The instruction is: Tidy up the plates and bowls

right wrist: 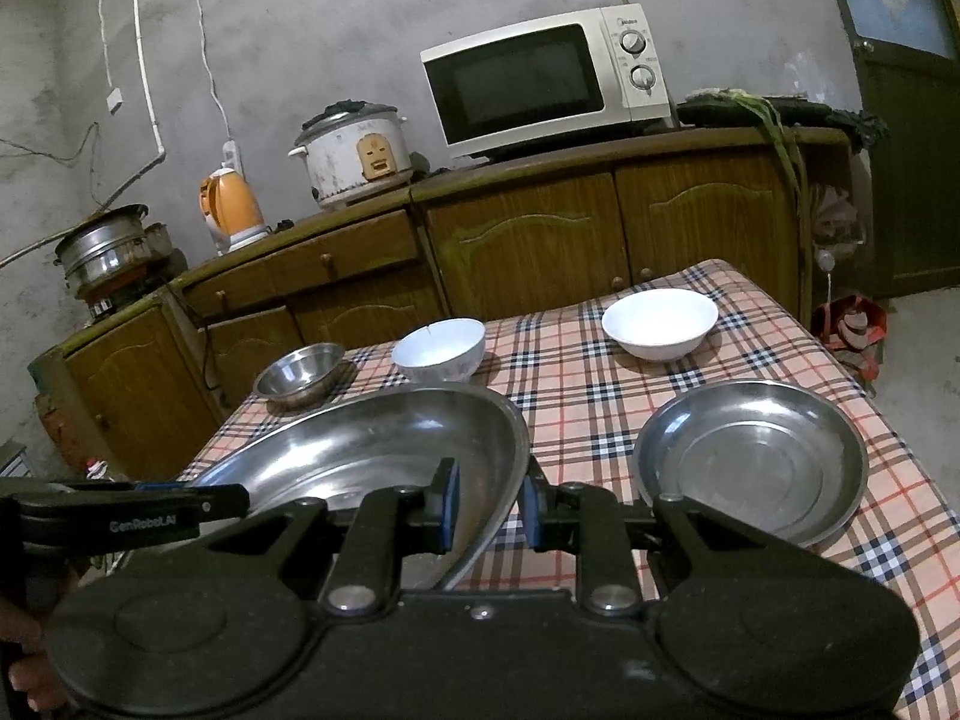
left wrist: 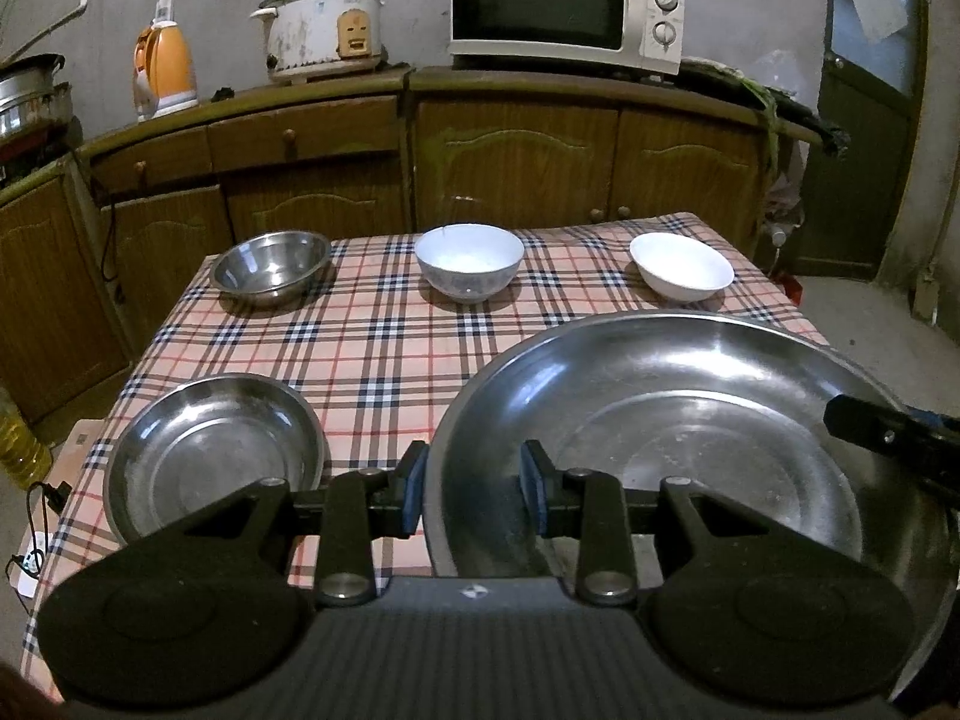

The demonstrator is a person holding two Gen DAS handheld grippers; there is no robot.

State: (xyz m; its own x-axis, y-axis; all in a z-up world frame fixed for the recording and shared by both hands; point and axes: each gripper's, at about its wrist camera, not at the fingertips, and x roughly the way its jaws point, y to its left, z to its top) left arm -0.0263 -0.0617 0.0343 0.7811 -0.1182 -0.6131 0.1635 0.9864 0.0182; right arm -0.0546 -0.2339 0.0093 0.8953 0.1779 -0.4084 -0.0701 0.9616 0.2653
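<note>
Pink tablecloth [left wrist: 372, 348] checked in navy, white and red, silver steel plates [left wrist: 690, 420] [left wrist: 216, 456] and small steel bowl [left wrist: 270, 267], white bowl [left wrist: 681, 267], pale bluish-white bowl [left wrist: 468, 261], black grippers with blue pads [left wrist: 411, 495], orange kettle [left wrist: 165, 69], white microwave [left wrist: 567, 6], brown wooden cabinets [left wrist: 516, 162].

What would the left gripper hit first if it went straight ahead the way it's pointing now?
The left gripper would meet the large steel plate first: its near rim already sits between the open fingers. Depth is hard to judge, so contact is probably almost immediate.
</note>
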